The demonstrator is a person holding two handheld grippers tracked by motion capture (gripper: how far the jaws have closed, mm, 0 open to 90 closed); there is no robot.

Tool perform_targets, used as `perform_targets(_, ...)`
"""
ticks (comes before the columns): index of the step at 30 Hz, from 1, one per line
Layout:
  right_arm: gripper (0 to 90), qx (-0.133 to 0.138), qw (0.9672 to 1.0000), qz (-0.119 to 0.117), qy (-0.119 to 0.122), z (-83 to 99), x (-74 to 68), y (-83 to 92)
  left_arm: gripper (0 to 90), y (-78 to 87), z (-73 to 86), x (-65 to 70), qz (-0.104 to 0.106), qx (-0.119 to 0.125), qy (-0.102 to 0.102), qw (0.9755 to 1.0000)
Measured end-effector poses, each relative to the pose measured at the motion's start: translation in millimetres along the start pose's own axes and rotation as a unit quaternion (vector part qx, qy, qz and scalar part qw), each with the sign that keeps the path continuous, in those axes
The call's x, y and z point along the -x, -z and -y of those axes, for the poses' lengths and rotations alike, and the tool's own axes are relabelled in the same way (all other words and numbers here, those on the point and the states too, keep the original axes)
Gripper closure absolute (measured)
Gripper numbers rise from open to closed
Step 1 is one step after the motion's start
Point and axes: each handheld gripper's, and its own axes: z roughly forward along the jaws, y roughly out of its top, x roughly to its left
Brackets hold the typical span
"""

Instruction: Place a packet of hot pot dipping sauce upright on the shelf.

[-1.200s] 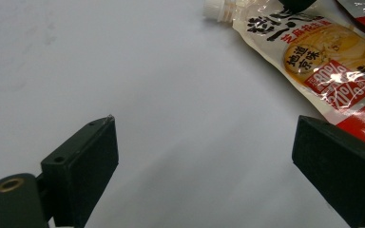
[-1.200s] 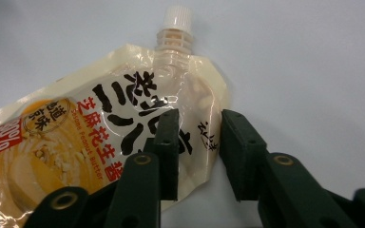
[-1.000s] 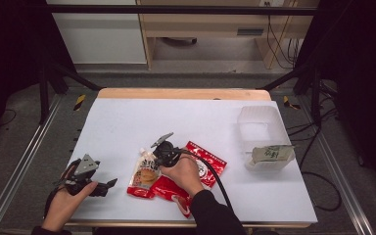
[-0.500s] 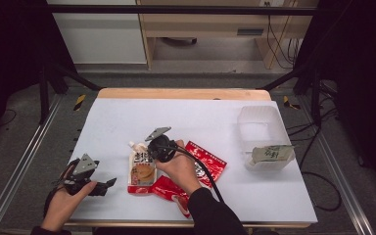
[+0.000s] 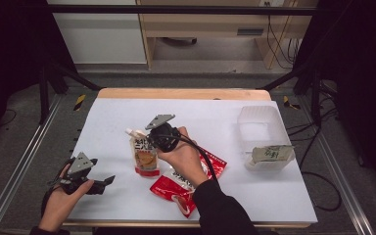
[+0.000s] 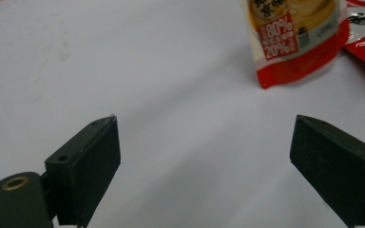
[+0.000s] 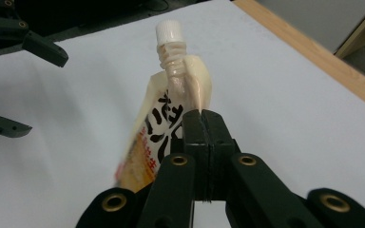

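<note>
White laminate covers the counter [image 5: 103, 117], on which a spouted pouch [image 5: 144, 152] is held upright near the middle, its red base edge seemingly just touching the surface. The right claw [image 7: 203, 124] is seen pressed together on the pouch's upper edge, just below the white screw cap [image 7: 168, 31] and ribbed spout; in the high view the same claw [image 5: 152, 140] is seen at the pouch's top right. The left claw [image 6: 204, 166] is spread wide and holds nothing, being kept low over bare counter at the near left corner [image 5: 108, 180], well apart from the pouch. Red flat packets [image 5: 176, 188] are noted lying just beside the pouch, under the right forearm. A clear plastic tub [image 5: 260, 128] is noted at the far right, with a pale packet [image 5: 272, 153] resting across its near rim. The pouch is judged soft, fairly light and glossy, hence liable to sag or swing under a single pinch. The stiff spout collar or the sealed top seam is judged the safest hold; the filled belly is best left unsqueezed.
</note>
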Motion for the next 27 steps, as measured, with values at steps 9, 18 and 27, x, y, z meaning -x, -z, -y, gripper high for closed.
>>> perform_targets(9,90.0,0.005,0.9999,-0.006,0.010,-6.5,9.1,20.8,9.7,8.3,-17.7,6.0,0.015,0.023,-0.011,0.9996)
perform_targets(18,90.0,0.013,0.9998,-0.012,0.011,-6.7,18.5,47.7,9.5,4.9,-48.0,15.0,0.039,0.026,-0.033,0.9984)
perform_targets(27,90.0,0.010,0.9990,-0.029,0.033,-6.0,14.8,69.1,10.2,0.1,-84.7,28.3,0.057,0.014,-0.067,0.9961)
